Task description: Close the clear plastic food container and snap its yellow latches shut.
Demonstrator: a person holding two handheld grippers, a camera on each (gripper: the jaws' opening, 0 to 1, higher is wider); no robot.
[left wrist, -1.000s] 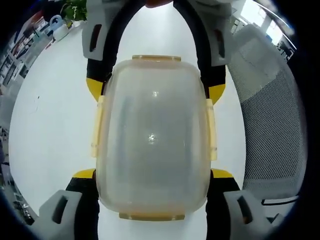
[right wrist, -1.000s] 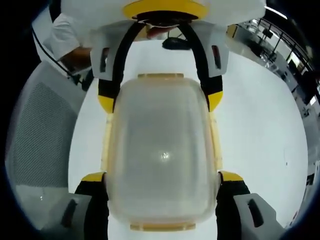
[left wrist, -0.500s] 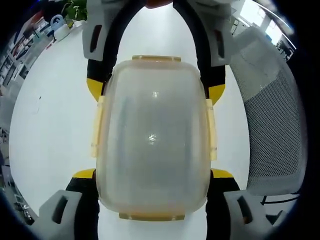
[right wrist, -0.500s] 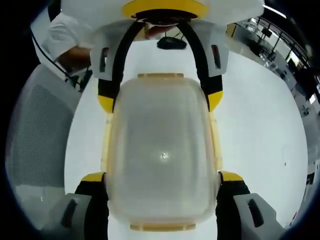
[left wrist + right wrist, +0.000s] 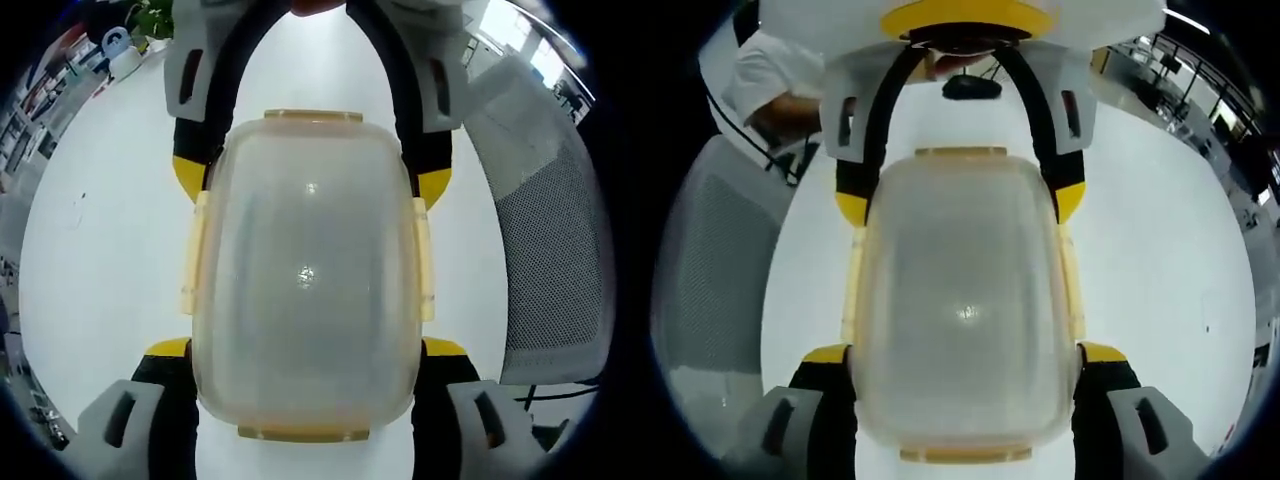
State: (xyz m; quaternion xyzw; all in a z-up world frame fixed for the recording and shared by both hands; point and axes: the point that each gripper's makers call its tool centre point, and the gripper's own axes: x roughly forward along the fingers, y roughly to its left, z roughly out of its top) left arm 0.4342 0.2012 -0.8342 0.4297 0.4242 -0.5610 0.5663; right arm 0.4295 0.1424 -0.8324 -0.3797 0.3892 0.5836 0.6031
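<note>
Clear plastic food container (image 5: 305,280) sits between both tongs, over the white tabletop (image 5: 100,250), lid on. Left tongs (image 5: 305,350) spread wide, yellow-tipped jaws flanking the container's near end, apparently pressed against its sides. Right tongs (image 5: 965,355) likewise straddle the opposite end; in the left gripper view they (image 5: 310,185) come in from the top. Yellow latches (image 5: 190,255) lie flat along the long sides and both short ends. Grey mesh chair (image 5: 545,230) beside the tabletop. A person's white sleeve (image 5: 765,75) behind.
</note>
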